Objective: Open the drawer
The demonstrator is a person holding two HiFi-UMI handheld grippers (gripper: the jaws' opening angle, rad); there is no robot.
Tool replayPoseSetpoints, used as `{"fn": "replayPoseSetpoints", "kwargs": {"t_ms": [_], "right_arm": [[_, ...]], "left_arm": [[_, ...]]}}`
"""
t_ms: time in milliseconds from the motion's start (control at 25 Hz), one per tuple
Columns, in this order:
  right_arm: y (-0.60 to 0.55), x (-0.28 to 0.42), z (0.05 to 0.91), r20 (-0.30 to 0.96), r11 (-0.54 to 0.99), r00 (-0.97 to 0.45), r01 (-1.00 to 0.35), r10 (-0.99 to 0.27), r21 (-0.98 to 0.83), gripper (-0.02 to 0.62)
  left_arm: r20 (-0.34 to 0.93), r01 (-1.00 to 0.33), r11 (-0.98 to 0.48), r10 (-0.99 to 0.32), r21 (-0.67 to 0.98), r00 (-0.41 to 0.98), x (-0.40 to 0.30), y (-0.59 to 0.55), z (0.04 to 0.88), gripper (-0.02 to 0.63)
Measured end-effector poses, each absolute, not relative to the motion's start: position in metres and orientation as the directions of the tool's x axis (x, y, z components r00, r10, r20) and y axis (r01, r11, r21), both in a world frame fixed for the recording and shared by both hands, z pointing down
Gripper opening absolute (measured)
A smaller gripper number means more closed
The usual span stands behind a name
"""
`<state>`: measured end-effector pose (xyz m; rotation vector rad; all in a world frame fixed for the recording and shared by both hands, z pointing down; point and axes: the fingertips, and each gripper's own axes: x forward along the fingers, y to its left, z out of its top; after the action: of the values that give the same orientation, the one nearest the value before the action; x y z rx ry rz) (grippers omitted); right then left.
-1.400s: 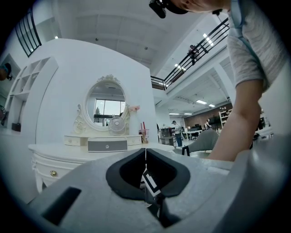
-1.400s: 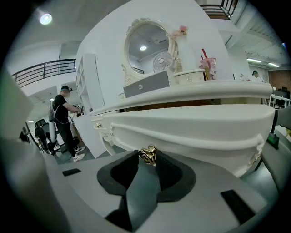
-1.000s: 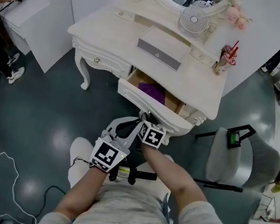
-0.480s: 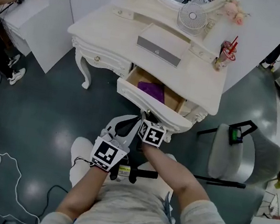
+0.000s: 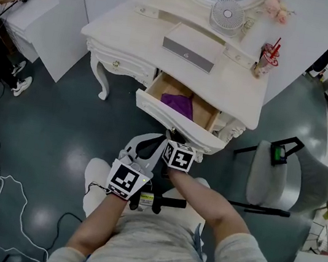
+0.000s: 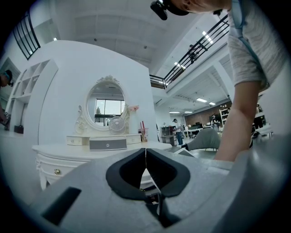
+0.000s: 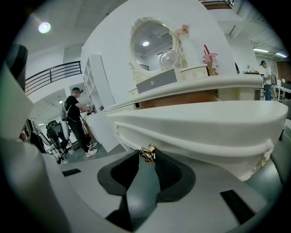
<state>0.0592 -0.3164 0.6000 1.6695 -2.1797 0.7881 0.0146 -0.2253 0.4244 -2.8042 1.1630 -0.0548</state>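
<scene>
In the head view, the drawer [image 5: 174, 123] is standing partly out of the front of the table [image 5: 128, 28], with a purple thing [image 5: 178, 103] lying inside it. The right tool [image 5: 170, 136] is meeting the middle of the drawer front, on the side away from the table. The left tool [image 5: 141, 147] is hanging just beside it, further from the table and touching nothing.

In the left gripper view, the left tool's jaws are resting together with nothing between them. They are pointing toward the table from well apart. This tool is best kept idle and out of the drawer's path.

In the right gripper view, the right tool is clamping the small gold knob [image 7: 148, 154] on the drawer front, and its jaws have just been closing a little tighter on it. The knob is sitting at the very tips, so I judge the hold to be shallow. The pull should be running straight away from the table, steady and unhurried. A sideways or downward drag could jam the drawer or slip the tips off the knob. Stopping short of full travel should keep the drawer from dropping out.
</scene>
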Motion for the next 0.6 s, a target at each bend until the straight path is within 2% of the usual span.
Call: {"fn": "replayPoseSetpoints", "kwargs": {"t_ms": [600], "right_arm": [[-0.297,0.049,0.597,0.513,0.205,-0.304,-0.949,-0.803,-0.241,0.106]], "left_arm": [[-0.01,-0.709,-0.697,-0.712,-0.101,0.702,0.013,-0.199,0.425,0.015]]}}
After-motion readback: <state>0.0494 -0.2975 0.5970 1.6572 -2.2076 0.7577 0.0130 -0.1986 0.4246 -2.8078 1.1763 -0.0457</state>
